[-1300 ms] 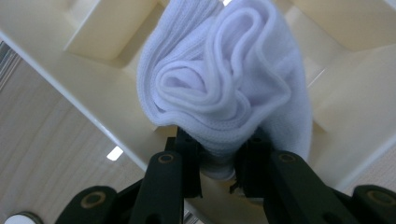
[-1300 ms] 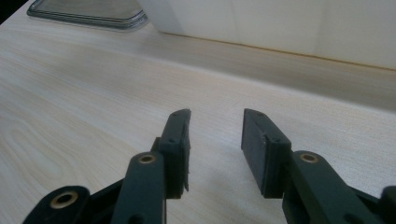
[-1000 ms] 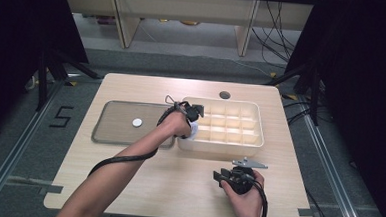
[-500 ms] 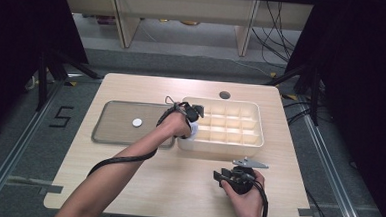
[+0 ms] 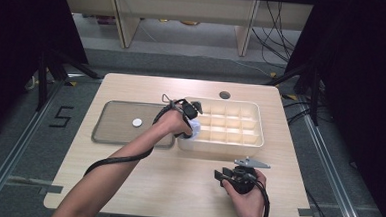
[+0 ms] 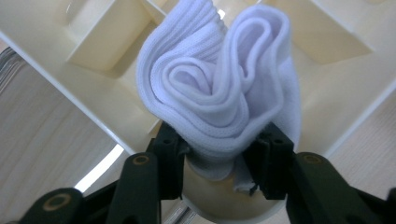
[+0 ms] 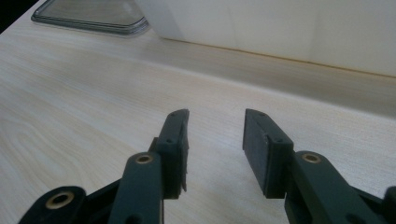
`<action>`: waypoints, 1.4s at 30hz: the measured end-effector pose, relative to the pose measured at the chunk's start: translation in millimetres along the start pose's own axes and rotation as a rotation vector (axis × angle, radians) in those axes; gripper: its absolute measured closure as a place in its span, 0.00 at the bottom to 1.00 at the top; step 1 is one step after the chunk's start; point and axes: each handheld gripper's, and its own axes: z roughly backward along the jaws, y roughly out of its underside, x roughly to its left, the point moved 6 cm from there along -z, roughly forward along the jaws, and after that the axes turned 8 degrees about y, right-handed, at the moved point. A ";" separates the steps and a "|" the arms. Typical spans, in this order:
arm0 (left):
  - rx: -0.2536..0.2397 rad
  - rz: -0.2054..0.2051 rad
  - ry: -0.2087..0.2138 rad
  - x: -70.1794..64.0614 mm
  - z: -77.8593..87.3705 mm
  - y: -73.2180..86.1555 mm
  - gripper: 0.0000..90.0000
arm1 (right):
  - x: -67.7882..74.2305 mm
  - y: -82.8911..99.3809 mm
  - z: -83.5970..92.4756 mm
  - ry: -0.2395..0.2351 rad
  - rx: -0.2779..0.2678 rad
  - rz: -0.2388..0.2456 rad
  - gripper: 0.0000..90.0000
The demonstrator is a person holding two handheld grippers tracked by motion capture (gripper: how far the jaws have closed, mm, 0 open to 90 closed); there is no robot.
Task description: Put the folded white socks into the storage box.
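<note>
A rolled white sock (image 6: 219,93) sat in a corner compartment of the cream divided box (image 5: 250,122), between the left gripper (image 6: 219,161)'s just-opening jaws, pads seemingly touching it. The right gripper (image 7: 215,140) hovered over the table (image 7: 70,107), jaws apart, empty.

table: pale wooden rectangular table top (image 5: 127,185), light grain, bare along its 6 o'clock edge
tray: clear grey plastic tray with rounded corners (image 5: 115,129), lying flat at 9 o'clock on the table; its corner also shows in the right gripper view (image 7: 88,16)
disc: small white round disc (image 5: 137,121), lying inside the tray towards its 3 o'clock half
hole: small dark round hole (image 5: 224,95) in the table top at 1 o'clock, near the far edge
floor mark: black figure five (image 5: 62,116) on the grey floor, at 9 o'clock off the table
shelving: beige wooden shelf unit (image 5: 186,10) at 12 o'clock beyond the table
cables: black cables (image 5: 280,23) on the floor at 1 o'clock
</note>
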 end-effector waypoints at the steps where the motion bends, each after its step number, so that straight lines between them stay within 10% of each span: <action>1: -0.006 0.008 0.009 0.0 1.2 0.1 0.61 | -0.1 0.0 0.5 0.007 0.002 0.001 0.68; 15: -0.182 -0.013 0.025 4.9 23.4 -14.9 0.45 | 1.7 -1.1 1.1 0.002 0.000 -0.012 0.68; 26: -0.153 -0.066 -0.019 5.7 20.1 -11.3 0.79 | 2.4 -0.4 1.3 0.003 0.005 -0.024 0.68; 42: -0.094 -0.143 -0.069 2.5 9.9 -1.3 0.84 | 0.5 -1.1 -0.7 0.008 -0.005 0.007 0.68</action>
